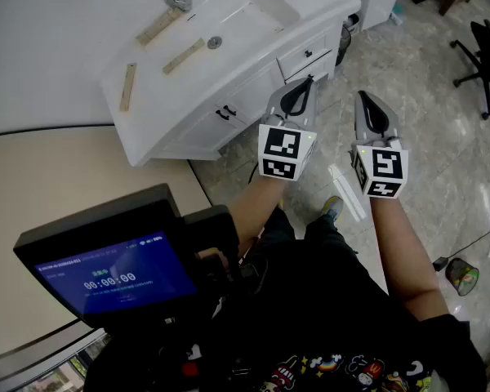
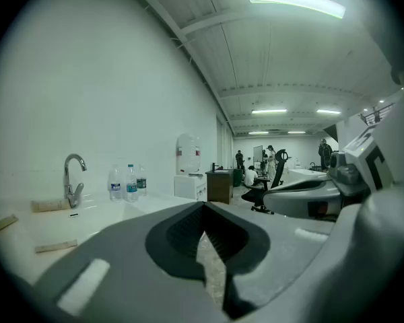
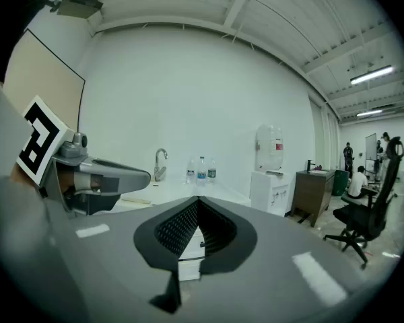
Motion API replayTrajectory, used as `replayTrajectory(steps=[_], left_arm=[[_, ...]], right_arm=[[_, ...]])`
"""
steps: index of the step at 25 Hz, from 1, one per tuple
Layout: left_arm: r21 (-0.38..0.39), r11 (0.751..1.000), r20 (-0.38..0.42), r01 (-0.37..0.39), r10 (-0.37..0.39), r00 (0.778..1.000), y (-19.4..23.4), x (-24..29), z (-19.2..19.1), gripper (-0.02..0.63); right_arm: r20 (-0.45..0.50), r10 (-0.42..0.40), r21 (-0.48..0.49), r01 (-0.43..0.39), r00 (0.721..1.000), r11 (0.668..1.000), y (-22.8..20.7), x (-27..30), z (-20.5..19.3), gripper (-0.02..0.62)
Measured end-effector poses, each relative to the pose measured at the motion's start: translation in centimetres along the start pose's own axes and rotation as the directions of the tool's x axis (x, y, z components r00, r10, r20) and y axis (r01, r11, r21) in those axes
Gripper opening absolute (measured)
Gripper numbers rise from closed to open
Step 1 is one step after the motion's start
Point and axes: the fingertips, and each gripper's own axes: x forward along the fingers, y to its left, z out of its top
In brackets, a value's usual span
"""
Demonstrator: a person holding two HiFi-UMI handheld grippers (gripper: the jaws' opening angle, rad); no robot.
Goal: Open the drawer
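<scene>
Head view: the left gripper (image 1: 302, 84) and right gripper (image 1: 365, 98), both closed and empty, hung short of the white vanity's (image 1: 249, 96) top drawer (image 1: 298, 59), probably rigid and light-sliding, best gripped at its small dark handle (image 1: 309, 54).

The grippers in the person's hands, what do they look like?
The left gripper and right gripper are grey and pointed, with black ribbed pads inside. Each carries a white cube with black square markers. The person's top is black with cartoon prints.
</scene>
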Motion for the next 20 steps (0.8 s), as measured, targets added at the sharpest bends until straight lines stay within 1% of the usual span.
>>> replayTrajectory(steps=[3, 6, 11, 14, 16, 20], left_arm=[[0.006, 1.000, 0.004, 0.021, -0.021, 1.000, -0.1, 0.4, 0.3, 0.000], [0.002, 1.000, 0.005, 0.024, -0.024, 1.000, 0.0, 0.5, 0.5, 0.000], [0.000, 1.000, 0.006, 0.027, -0.027, 1.000, 0.1, 0.6, 1.1, 0.000], [-0.006, 1.000, -0.008, 0.020, -0.020, 1.000, -0.1, 1.0, 1.6, 0.000], [-0.007, 1.000, -0.017, 0.007, -0.007, 1.000, -0.5, 1.4, 1.3, 0.000], [0.009, 1.000, -0.014, -0.011, 0.012, 1.000, -1.0, 2.3, -2.0, 0.000]], right_arm=[[0.003, -0.017, -0.006, 0.017, 1.000, 1.000, -0.4, 0.1, 0.4, 0.021], [0.004, -0.026, -0.009, 0.026, 1.000, 1.000, -0.6, -0.1, 0.6, 0.021], [0.004, -0.020, -0.008, 0.021, 1.000, 1.000, -0.9, -0.3, 0.9, 0.021], [-0.015, 0.001, -0.013, -0.001, 1.000, 1.000, -1.4, -0.1, 1.2, 0.023], [-0.025, 0.026, -0.013, -0.027, 0.999, 1.000, -1.8, 0.0, 0.5, 0.023], [-0.005, 0.056, -0.023, -0.056, 0.998, 0.998, -2.0, 0.9, -3.0, 0.023]])
